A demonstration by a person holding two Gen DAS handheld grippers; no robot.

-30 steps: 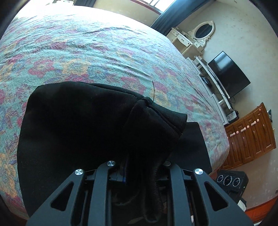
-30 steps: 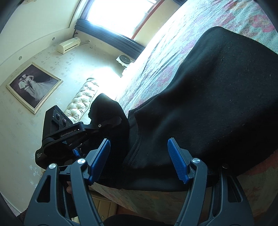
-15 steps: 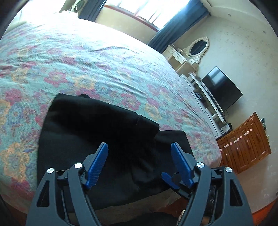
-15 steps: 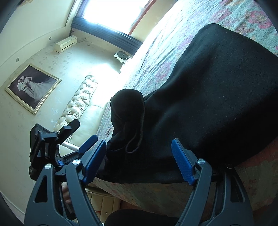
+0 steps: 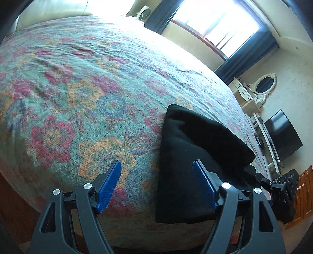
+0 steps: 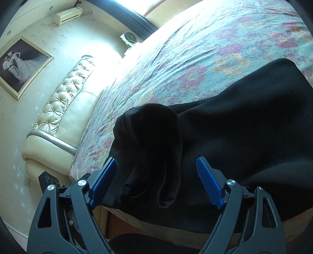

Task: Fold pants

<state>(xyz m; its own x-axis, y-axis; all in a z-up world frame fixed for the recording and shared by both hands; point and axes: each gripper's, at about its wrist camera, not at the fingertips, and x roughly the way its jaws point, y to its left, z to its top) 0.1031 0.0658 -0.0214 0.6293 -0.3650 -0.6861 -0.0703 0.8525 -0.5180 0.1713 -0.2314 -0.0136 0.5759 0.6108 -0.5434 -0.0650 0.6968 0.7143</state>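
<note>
1. Pants (image 5: 197,156), black and folded into a compact stack, lie near the front edge of the bed (image 5: 78,93) in the left wrist view; a thicker folded layer rests on top toward the far side.
2. Left tongs (image 5: 156,185) stand wide apart and hold nothing. The left blue pad (image 5: 108,187) hangs over the floral bedspread; the right blue pad (image 5: 204,187) hangs over the near left part of the pants. Whether it touches the cloth cannot be told.
3. Room, left wrist view: a window (image 5: 217,23) with dark curtains (image 5: 246,62) behind the bed, an oval mirror (image 5: 264,86) on a pale dresser, a dark television (image 5: 281,132) on a white stand, and a wooden cabinet (image 5: 304,193) at the right edge. Part of the right tool's black body (image 5: 281,195) shows beyond the pants.
4. In the right wrist view, the pants (image 6: 234,136) spread across the bed's (image 6: 195,58) near edge, with a rounded bunched fold (image 6: 148,140) rising at the left end.
5. Right tongs (image 6: 156,183) are likewise wide apart and empty, their blue pads (image 6: 102,183) flanking the bunched fold without closing on it.
6. Room, right wrist view: a tufted cream headboard (image 6: 64,101), a framed picture (image 6: 21,62), a wall air conditioner (image 6: 67,15) and a small fan (image 6: 129,38).
</note>
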